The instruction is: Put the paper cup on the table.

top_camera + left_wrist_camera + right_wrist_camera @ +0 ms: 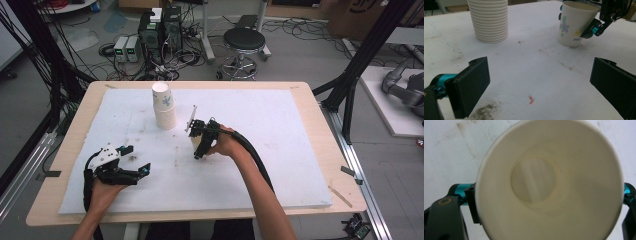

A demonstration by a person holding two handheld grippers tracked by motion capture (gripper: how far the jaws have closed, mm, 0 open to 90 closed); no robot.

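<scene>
High view first: the right gripper (201, 142) points down over a single paper cup (198, 145) that stands upright on the white pad of the counter (280, 130), roughly mid-pad. Its fingers straddle the cup, one on each side of the wall near the rim. In the right gripper view the cup's open mouth (549, 182) lies directly below and between the fingers (472, 205), with the empty cup's round bottom visible; the left finger sits just beside the rim, and whether it touches the paper I cannot tell. The left gripper view shows the same cup (575, 23) from the side, with a flower print, standing flat on the pad, and the right gripper's fingers (589, 31) spread beside its wall rather than squeezing it. So the right fingers are set wide, about a cup's width apart, and the cup rests on the pad.

The left gripper (135, 160) lies low near the front left of the pad, held by the left hand (102, 192). Its fingers (471, 85) stand wide apart with nothing between them but bare pad and a small orange scrap (531, 100). Beyond them stands a stack of paper cups (489, 21), upside down, well apart from the left fingers and to the left of the single cup.
</scene>
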